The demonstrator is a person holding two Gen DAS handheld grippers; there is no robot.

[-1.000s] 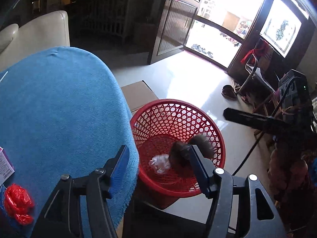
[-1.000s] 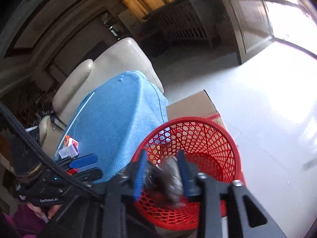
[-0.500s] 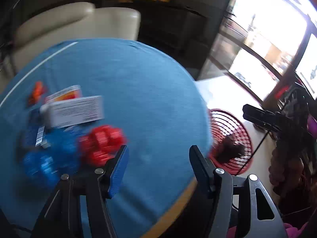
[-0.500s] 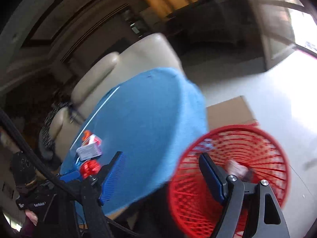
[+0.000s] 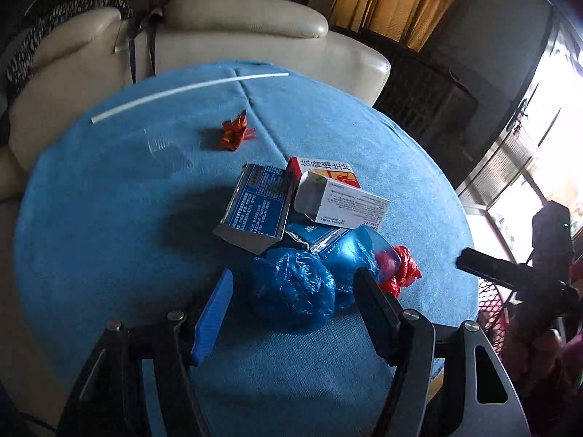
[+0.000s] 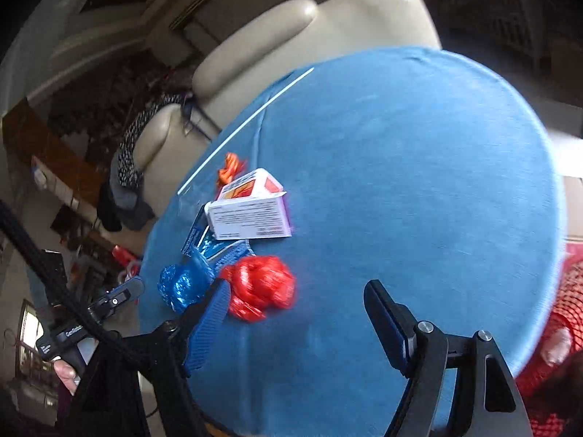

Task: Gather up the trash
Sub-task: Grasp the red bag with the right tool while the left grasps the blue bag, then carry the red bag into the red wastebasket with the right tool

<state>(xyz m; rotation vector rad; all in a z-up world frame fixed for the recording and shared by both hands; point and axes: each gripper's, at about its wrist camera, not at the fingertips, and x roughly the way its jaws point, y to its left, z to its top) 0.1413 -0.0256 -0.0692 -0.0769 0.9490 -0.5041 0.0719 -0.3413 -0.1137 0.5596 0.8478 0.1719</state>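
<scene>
A home living room: a cream leather sofa (image 5: pixel 233 36) stands just behind the round blue-covered table (image 5: pixel 109 218), with yellow curtains (image 5: pixel 397 0) and a bright glass door (image 5: pixel 539 153) beyond the table.

Round blue-clothed table (image 5: pixel 109 218), white straw (image 5: pixel 182 89) near its far edge, orange wrapper (image 5: pixel 233 133), cartons (image 5: pixel 340 200), crumpled bags (blue, red) (image 5: pixel 291 291)

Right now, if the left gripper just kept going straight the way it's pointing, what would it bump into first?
Most likely the crumpled blue plastic bag. It sits between the open fingers of the left gripper, right ahead on the blue tablecloth. Depth is hard to judge through the fisheye, so the fingers might touch the cloth first.
</scene>
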